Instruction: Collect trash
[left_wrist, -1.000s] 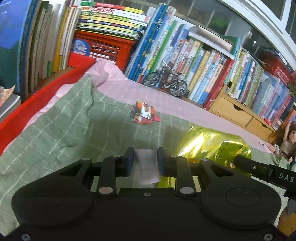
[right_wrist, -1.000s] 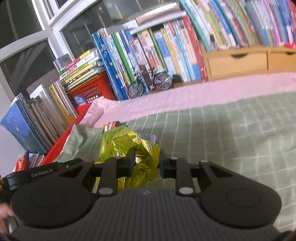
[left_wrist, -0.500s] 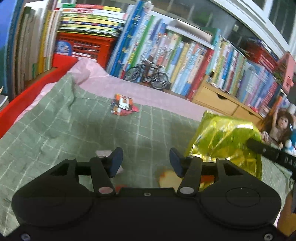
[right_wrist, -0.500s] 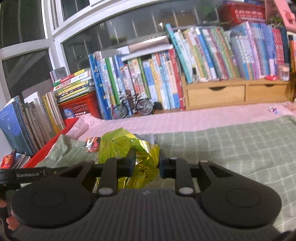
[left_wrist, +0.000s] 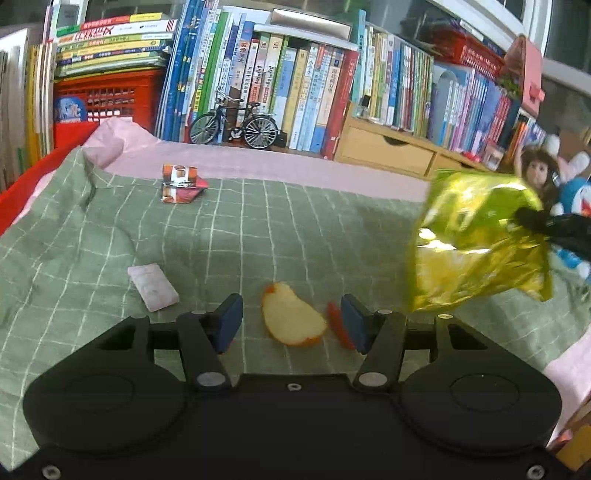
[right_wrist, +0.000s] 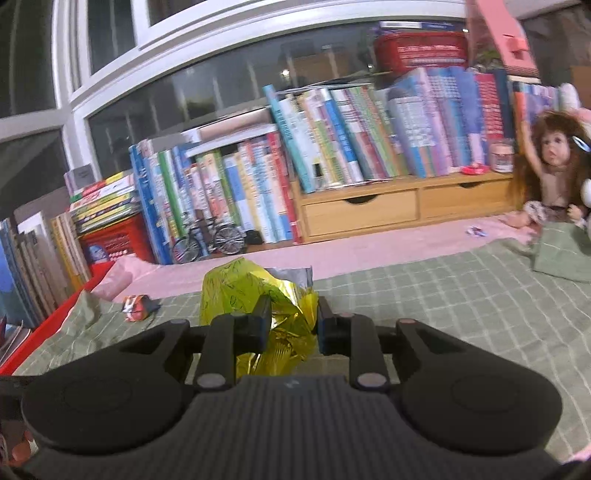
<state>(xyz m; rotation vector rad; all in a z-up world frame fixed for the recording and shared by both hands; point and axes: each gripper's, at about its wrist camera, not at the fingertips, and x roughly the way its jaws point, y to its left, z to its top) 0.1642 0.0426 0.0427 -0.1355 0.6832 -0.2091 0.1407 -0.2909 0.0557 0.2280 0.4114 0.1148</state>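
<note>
My left gripper (left_wrist: 291, 321) is open just above the green checked cloth (left_wrist: 258, 229), with an apple slice (left_wrist: 291, 319) lying between its fingers and a thin red peel (left_wrist: 338, 326) by the right finger. A small white wrapper (left_wrist: 153, 286) lies loose to the left. Farther back sits a red and orange snack packet (left_wrist: 181, 179), also visible as a snack packet (right_wrist: 136, 304) in the right wrist view. My right gripper (right_wrist: 291, 325) is shut on a crumpled yellow foil bag (right_wrist: 258, 295), which hangs lifted at the right as a yellow foil bag (left_wrist: 476, 240) in the left wrist view.
Rows of books (left_wrist: 295, 81) line the back, with a model bicycle (left_wrist: 234, 123), a red crate (left_wrist: 99, 99) and wooden drawers (left_wrist: 388, 151). A doll (right_wrist: 550, 173) and a blue plush toy (left_wrist: 576, 195) sit at the right. A red edge (left_wrist: 22, 184) borders the left.
My left gripper let go of the white wrapper, opened and moved right over the apple slice. My right gripper lifted the yellow bag up and to the right.
</note>
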